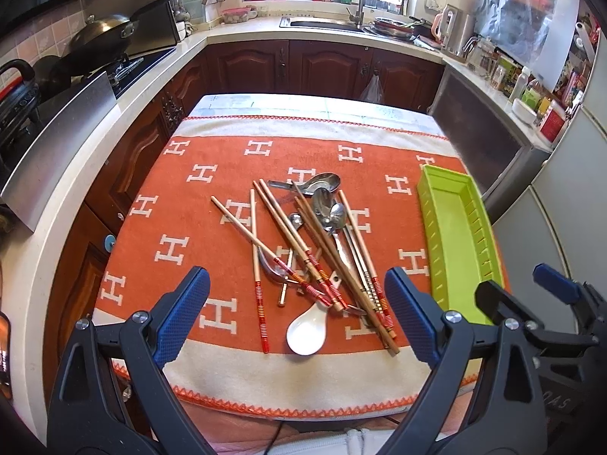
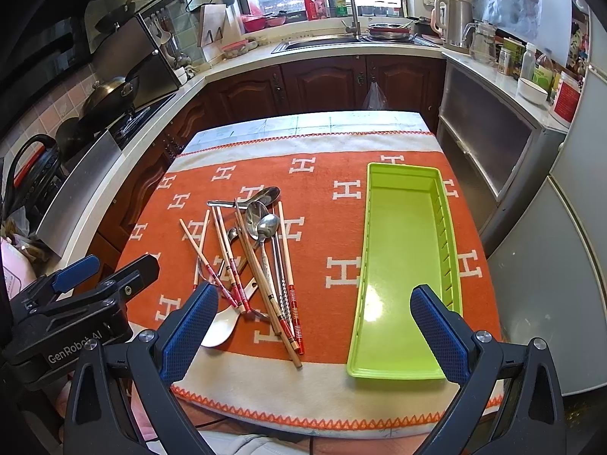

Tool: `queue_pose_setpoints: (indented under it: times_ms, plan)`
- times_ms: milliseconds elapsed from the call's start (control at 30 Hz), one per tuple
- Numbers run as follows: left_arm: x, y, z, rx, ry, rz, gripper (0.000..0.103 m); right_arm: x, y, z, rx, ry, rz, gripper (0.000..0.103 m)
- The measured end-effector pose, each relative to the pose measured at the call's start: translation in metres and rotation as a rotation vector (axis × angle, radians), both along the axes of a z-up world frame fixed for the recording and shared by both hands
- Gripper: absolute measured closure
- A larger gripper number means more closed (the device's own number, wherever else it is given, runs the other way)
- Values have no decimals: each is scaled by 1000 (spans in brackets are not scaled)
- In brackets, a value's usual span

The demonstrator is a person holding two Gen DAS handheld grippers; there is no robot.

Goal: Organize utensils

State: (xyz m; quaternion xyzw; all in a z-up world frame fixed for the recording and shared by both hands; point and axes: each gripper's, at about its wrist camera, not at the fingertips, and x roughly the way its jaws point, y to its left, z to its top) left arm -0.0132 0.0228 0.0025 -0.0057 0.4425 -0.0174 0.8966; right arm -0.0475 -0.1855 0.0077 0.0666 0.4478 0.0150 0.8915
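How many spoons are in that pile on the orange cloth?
6: a white spoon nearest; a metal spoon under the chopsticks at left; a small spoon mid-pile; two overlapping spoons beyond; a big spoon farthest. Others may hide beneath.

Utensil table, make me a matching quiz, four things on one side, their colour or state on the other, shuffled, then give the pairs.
Things:
1. tray
2. ceramic spoon
3. cloth
4. left tool

Descriptions:
A. white, lying at the near end of the pile
B. orange with white H letters
C. lime green and empty
D. open, holding nothing

Pairs: 1-C, 2-A, 3-B, 4-D
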Motion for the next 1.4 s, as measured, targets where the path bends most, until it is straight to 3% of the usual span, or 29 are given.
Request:
queue_pose_setpoints:
  times_ms: [100, 400, 600, 733, 1000, 1133, 1400]
  plan:
    - [8, 2, -7, 55, 11, 2, 11, 7, -1, 1, 9, 7, 11, 1]
    - [31, 22, -29, 91, 52, 18, 11, 46, 4, -9, 17, 29, 52, 9]
    - [48, 34, -46, 84, 71, 13, 11, 73, 19, -29, 1, 68, 108, 25]
    - [61, 44, -60, 57, 98, 17, 16, 87, 28, -49, 6, 94, 137, 33]
    - [83, 69, -98, -26, 192, 30, 41, 114, 49, -91, 26, 166, 209, 47]
    - [90, 75, -112, -64, 222, 24, 45, 130, 62, -117, 35, 217, 249, 56]
    - [99, 84, -139, -128, 276, 24, 51, 152, 91, -152, -3, 267, 330, 63]
